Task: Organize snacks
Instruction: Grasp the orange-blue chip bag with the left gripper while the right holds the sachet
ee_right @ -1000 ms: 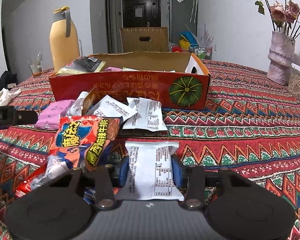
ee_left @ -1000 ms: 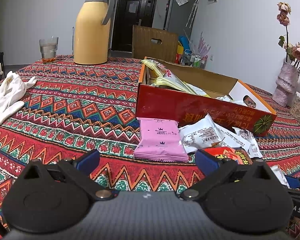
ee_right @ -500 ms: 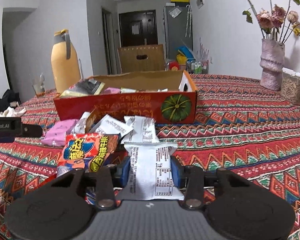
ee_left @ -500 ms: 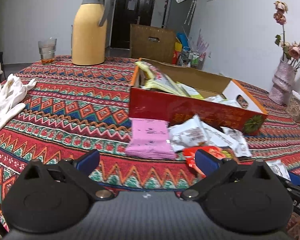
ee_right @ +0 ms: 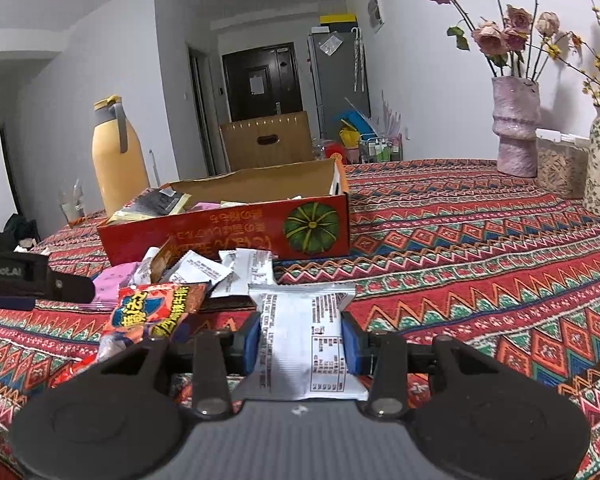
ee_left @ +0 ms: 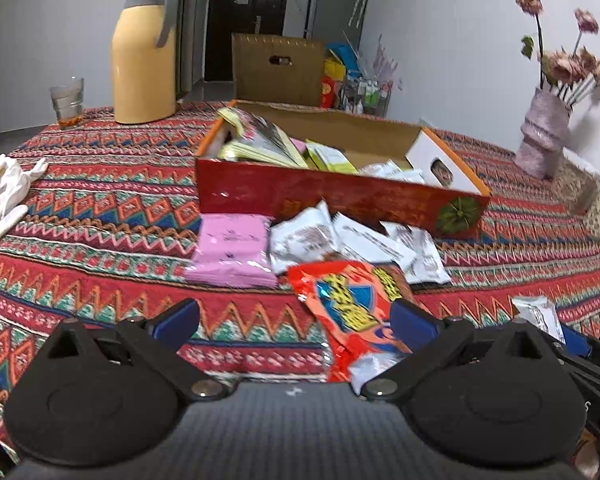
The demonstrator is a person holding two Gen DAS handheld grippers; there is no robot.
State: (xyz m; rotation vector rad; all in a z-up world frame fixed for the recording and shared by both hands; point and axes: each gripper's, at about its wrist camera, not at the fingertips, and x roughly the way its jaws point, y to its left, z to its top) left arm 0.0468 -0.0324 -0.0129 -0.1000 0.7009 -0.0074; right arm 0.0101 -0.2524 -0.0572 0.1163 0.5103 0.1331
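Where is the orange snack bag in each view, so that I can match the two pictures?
Left wrist view: the orange bag lies at lower centre, just inside the right fingertip of the open left gripper.
Right wrist view: the orange bag lies at lower left, beside the white packet held in the right gripper.
Shared landmark: the red box.

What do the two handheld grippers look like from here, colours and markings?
Both match: the left gripper and right gripper have black linkage arms with silver pivot screws, round black housings, a grey ribbed body and blue-padded jaws. White lettering marks the left one's side. No sleeves or cables show.
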